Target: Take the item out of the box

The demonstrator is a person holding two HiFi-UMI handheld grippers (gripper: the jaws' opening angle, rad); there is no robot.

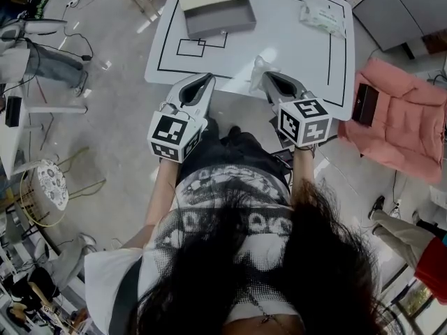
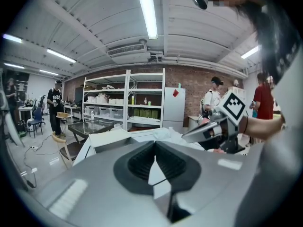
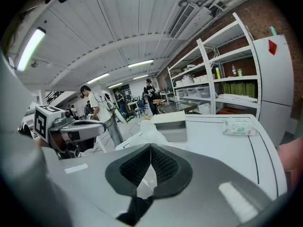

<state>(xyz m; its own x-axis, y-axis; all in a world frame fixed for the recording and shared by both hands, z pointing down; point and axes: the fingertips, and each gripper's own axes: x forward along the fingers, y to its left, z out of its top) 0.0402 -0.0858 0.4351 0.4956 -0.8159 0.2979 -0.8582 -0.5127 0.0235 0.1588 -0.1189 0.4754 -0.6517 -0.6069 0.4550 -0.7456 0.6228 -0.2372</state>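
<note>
Right tongs [image 1: 265, 77] pinched shut on white crumpled bag [image 1: 257, 65], over near edge of bench [image 1: 300, 61]. Left tongs [image 1: 207, 79] closed, empty, near right. Box [image 1: 214, 7] straight ahead at far edge, well apart from both, long axis crosswise. Judgement: bag already out of box.

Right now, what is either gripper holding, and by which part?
The right gripper pinches a clear plastic bag by its near edge; the left gripper holds nothing.
</note>
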